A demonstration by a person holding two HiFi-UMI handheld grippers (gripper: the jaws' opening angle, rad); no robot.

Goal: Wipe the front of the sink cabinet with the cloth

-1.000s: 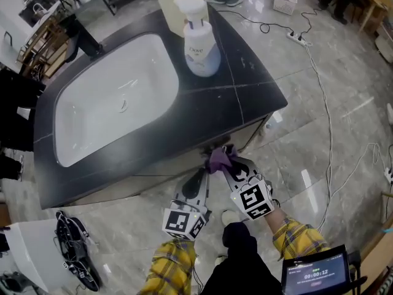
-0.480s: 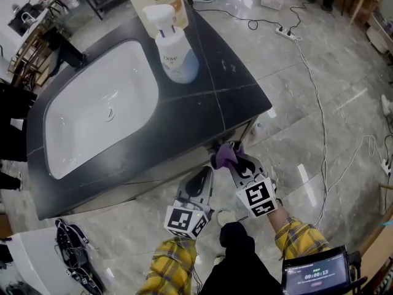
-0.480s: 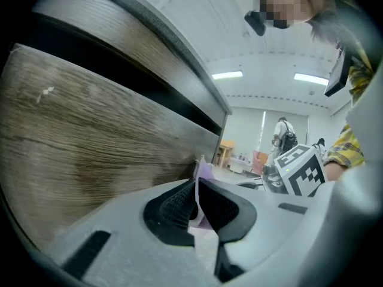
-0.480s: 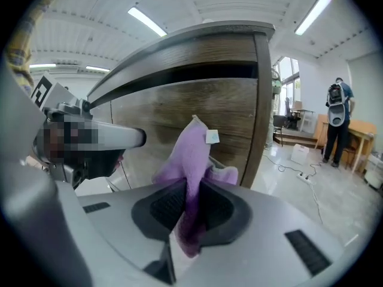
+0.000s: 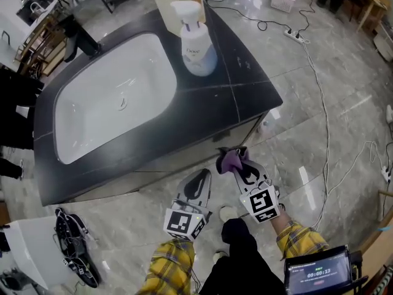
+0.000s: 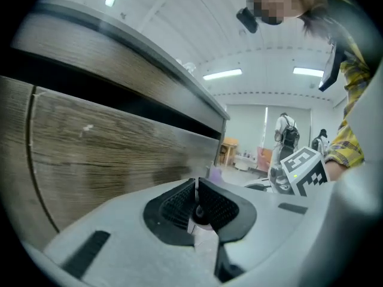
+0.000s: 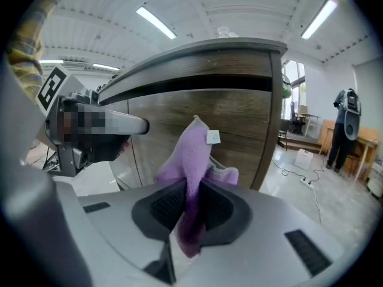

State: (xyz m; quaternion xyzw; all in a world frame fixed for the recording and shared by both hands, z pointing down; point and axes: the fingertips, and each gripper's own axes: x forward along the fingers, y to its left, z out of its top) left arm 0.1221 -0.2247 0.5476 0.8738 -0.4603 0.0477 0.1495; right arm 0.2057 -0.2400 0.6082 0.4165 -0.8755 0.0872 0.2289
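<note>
Right gripper view shows us the purple cloth (image 7: pixel 192 160), bunched, white tag up, pinched in our right gripper (image 7: pixel 190 199) near the cabinet front (image 7: pixel 245 142); our left gripper (image 6: pixel 196 191) is closed, empty; the cloth has slid rightward since a second ago

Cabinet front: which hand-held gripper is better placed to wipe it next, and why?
Right. The right hand-held gripper is shut on the purple cloth, close to the wooden cabinet front near its corner. The left hand-held gripper is shut on nothing.
</note>
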